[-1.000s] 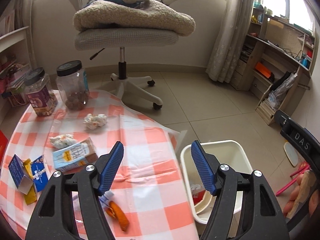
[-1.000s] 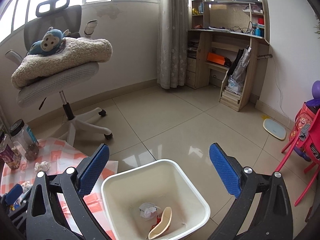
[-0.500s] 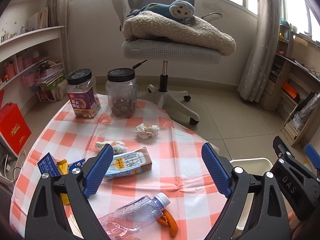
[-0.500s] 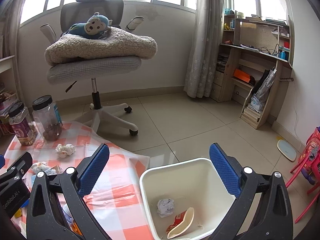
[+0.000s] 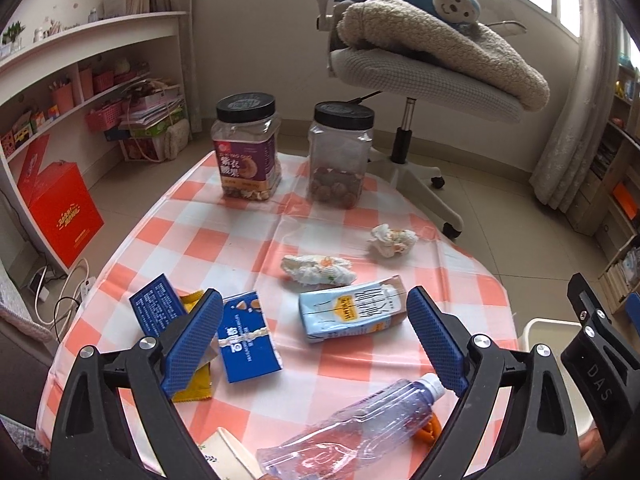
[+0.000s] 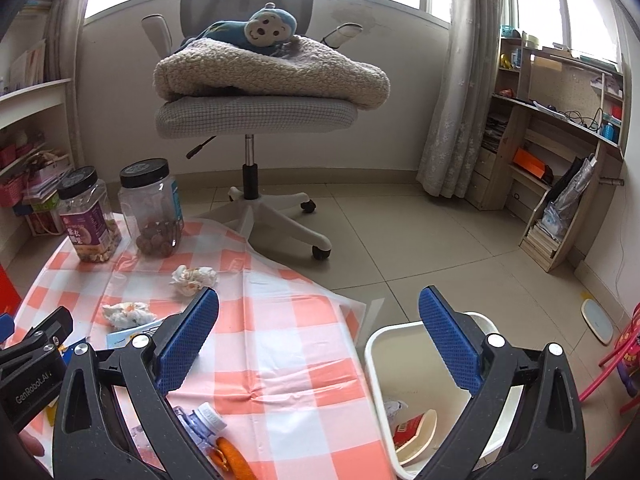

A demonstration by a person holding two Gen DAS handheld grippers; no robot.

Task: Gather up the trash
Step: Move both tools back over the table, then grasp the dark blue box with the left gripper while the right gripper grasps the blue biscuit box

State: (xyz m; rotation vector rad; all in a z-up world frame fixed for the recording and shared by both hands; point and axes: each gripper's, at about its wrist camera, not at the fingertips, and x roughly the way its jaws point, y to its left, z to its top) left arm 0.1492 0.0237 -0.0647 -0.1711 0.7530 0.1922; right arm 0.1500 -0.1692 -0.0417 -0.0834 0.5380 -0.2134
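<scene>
Checked orange-and-white cloth [image 5: 240, 248] covered the low table where we worked, tiled floor beyond it. Our left gripper [image 5: 316, 340] hung over the near edge with its jaws spread wide and nothing between them. Just below lay a clear plastic bottle [image 5: 352, 436] on its side, an orange scrap [image 5: 430, 432] beside its neck. Farther in sat a blue box [image 5: 246, 338], a yellow wrapper [image 5: 194, 386] and a flattened milk carton [image 5: 350, 312]. Past those lay two crumpled tissues [image 5: 318, 269] [image 5: 391, 239], well apart from the carton. Our right gripper [image 6: 318, 342] was likewise splayed and empty, above the table's right edge and the white trash bin [image 6: 416, 330], which held scraps. Two black-lidded jars [image 5: 246, 146] [image 5: 340, 154] stood at the far edge, the office chair [image 6: 256, 112] behind.
</scene>
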